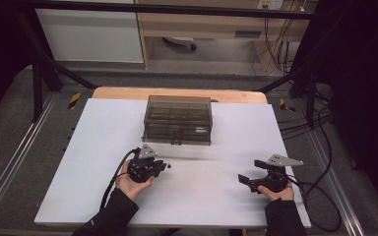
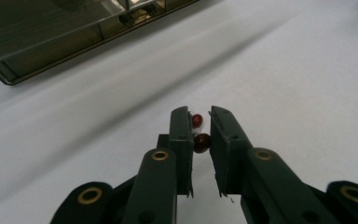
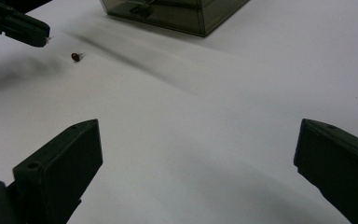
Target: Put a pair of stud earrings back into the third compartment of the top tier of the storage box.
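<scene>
white table sheet, smoky clear compartment box, floor cables

The high view looks forward and down from above the person's side onto the whole white table, with the smoky clear compartment box near its far middle and both forearms entering from the bottom edge.

The left gripper view rides low and close to the tabletop, looking along its own two jaws toward the box's front edge, which crosses its upper left corner.

The right gripper view also sits low over the table, facing across it toward the left gripper and the box at its top edge.

All three views share the box and the white surface in front of it.
</scene>
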A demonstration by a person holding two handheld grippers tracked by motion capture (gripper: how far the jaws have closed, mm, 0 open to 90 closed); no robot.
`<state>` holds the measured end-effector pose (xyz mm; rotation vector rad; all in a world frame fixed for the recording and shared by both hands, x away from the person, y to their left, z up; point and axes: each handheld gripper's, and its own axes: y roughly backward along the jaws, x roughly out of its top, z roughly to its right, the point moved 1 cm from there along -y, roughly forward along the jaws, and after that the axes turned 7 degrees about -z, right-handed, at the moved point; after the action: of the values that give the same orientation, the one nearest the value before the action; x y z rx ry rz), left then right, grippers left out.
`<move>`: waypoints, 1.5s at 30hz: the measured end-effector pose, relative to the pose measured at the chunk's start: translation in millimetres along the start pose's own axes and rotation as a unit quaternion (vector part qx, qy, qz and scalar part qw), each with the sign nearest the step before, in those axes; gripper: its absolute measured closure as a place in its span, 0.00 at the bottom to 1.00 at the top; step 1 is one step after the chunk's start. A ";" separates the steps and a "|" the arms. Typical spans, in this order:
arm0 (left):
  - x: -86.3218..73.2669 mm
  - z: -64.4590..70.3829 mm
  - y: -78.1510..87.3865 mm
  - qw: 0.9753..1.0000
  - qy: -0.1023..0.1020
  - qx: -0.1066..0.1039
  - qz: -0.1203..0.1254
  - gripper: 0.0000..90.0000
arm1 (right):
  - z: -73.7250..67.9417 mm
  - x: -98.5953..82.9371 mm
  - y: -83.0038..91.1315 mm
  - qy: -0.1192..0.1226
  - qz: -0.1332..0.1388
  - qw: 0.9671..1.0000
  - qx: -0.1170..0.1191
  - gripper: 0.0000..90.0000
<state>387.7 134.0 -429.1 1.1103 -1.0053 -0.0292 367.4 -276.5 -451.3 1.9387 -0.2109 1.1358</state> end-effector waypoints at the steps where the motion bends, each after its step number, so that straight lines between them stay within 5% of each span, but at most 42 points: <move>1: 0.5 0.4 0.3 1.000 0.001 -0.001 0.002 0.88 | 0.0 0.0 0.0 0.000 0.000 1.000 0.000 0.02; 25: 21.4 11.6 12.3 1.000 -0.019 -0.012 0.009 0.88 | 0.3 -0.2 0.2 0.001 -0.001 1.000 -0.001 0.02; 33: 37.0 14.9 15.1 0.999 -0.025 -0.010 0.016 0.88 | 0.3 -0.2 0.0 0.001 -0.003 1.000 -0.002 0.02; 34: 40.5 13.9 14.1 0.999 -0.039 -0.014 0.027 0.88 | 0.3 -0.3 0.0 0.002 -0.003 1.000 -0.002 0.02; 45: 66.2 27.1 15.8 0.999 -0.041 -0.008 0.017 0.88 | 0.2 -0.3 0.1 0.002 -0.003 1.000 -0.002 0.02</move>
<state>400.8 90.3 -371.9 1.0848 -1.0960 -0.0547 367.3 -276.9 -451.5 1.9329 -0.2040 1.1336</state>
